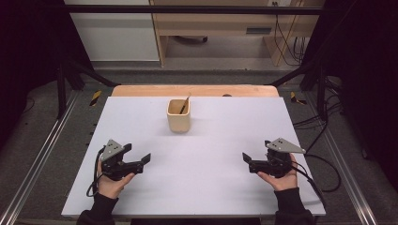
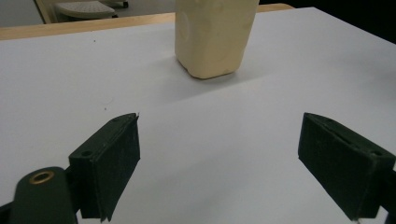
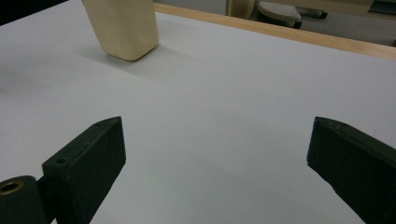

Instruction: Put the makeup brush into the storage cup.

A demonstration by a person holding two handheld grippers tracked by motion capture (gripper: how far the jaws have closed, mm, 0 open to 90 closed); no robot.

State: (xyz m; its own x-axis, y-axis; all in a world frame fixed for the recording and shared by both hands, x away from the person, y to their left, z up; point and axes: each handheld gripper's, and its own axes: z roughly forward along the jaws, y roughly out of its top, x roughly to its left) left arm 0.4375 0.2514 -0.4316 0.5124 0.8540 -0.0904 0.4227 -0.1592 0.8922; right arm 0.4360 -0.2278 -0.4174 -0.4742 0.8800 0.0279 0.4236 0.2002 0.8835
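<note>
The bench (image 1: 197,187) carries a white sheet, and well toward its far edge stands a cream holder cup (image 1: 179,115), upright, with a dark pencil (image 1: 183,107) leaning inside it, its upper end resting at the cup's far rim. Taking the cup as the landmark, nothing else lies on the sheet around it, so as a judgement the work looks finished or very nearly so: the pencil is already dropped in the cup, the cup stands free and untouched, and what remains seems to be no more than bringing the hands to rest. The left hand-held gripper (image 1: 147,158) sits nearer the person than the cup and off to its left, well apart from it, held low over the sheet by the left hand (image 1: 111,183), its jaws pointing inward toward the middle of the bench. In the left gripper view its jaws stand spread wide with bare sheet between them and the cup ahead of them, slightly left of centre. The right hand-held gripper (image 1: 246,157) mirrors this, nearer the person than the cup and off to its right, well apart, cradled from below by the right hand (image 1: 280,180) and aimed inward. In the right gripper view its jaws are likewise spread, holding nothing, with the cup far ahead at the upper left
</note>
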